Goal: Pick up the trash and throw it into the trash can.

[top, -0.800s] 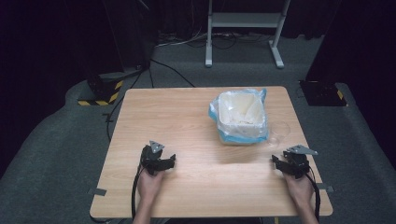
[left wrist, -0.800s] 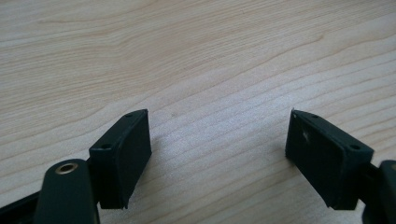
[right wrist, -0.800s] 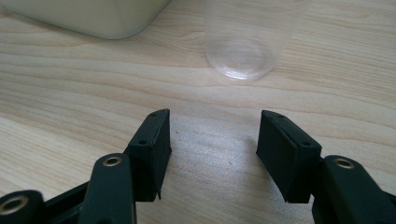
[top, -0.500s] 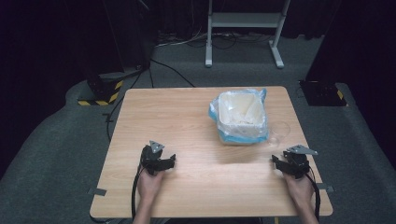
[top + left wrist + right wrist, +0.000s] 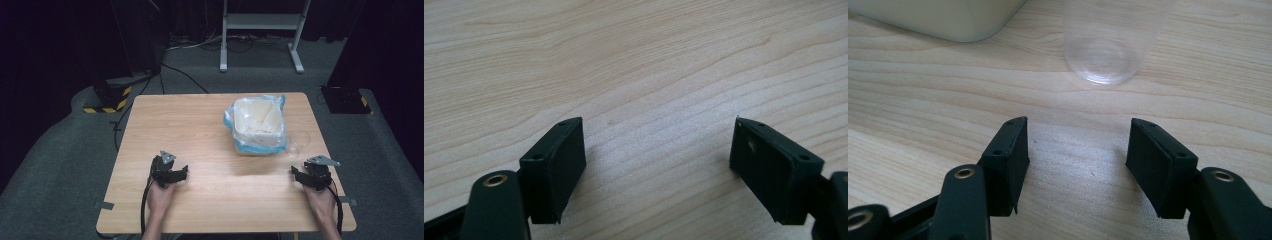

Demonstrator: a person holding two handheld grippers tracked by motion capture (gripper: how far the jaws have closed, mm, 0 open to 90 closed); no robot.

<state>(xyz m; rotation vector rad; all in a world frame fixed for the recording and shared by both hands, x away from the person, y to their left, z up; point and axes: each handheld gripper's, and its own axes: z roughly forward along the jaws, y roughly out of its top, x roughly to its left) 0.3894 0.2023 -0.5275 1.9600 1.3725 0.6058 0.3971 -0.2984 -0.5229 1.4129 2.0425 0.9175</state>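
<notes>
Wood grain lies bare between the spread jaws of the left gripper [image 5: 184, 171], which rests as it did a moment ago. Ahead of the right gripper [image 5: 294, 172], spread too and unmoved, stands the clear cup [image 5: 1108, 42], the lined bin [image 5: 259, 125] just beside it; no reach has begun

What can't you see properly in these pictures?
- Clear cup: the right gripper view's top edge cuts off its rim.
- Bin: in the high view its white liner bag hides the bottom.
- Bin: the right gripper view's top edge cuts off all but a lower corner.
</notes>
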